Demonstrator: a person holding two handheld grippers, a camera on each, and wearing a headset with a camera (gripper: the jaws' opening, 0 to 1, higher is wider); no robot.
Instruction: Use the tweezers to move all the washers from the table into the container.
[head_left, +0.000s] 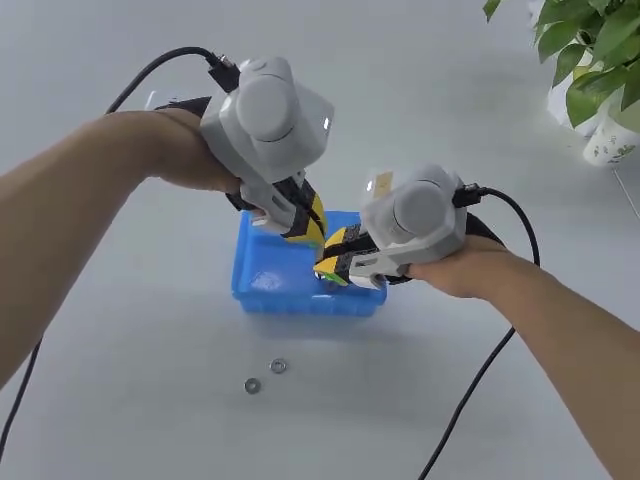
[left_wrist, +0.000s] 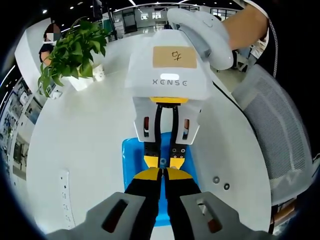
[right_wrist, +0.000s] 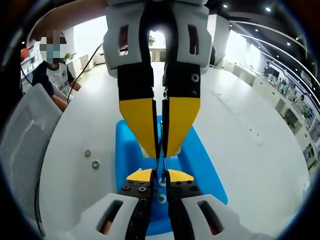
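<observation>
Above the blue container (head_left: 300, 298), the left gripper (head_left: 308, 228) is pinching thin tweezers (right_wrist: 159, 167) in near-closed jaws. The right gripper (head_left: 335, 268) is flanking their tips, jaws narrowly apart, with contact unclear. This is probably a drop-off. 2 washers (head_left: 278, 367) are lying on the surface (head_left: 120, 400) near the container, calling for a careful pickup next.

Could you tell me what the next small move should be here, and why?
Probably ease the right gripper jaws a little, so the tweezers let go: it meets the left gripper over the blue container, and two washers lie on the table. Whether the tips hold a washer is too small to tell.
</observation>
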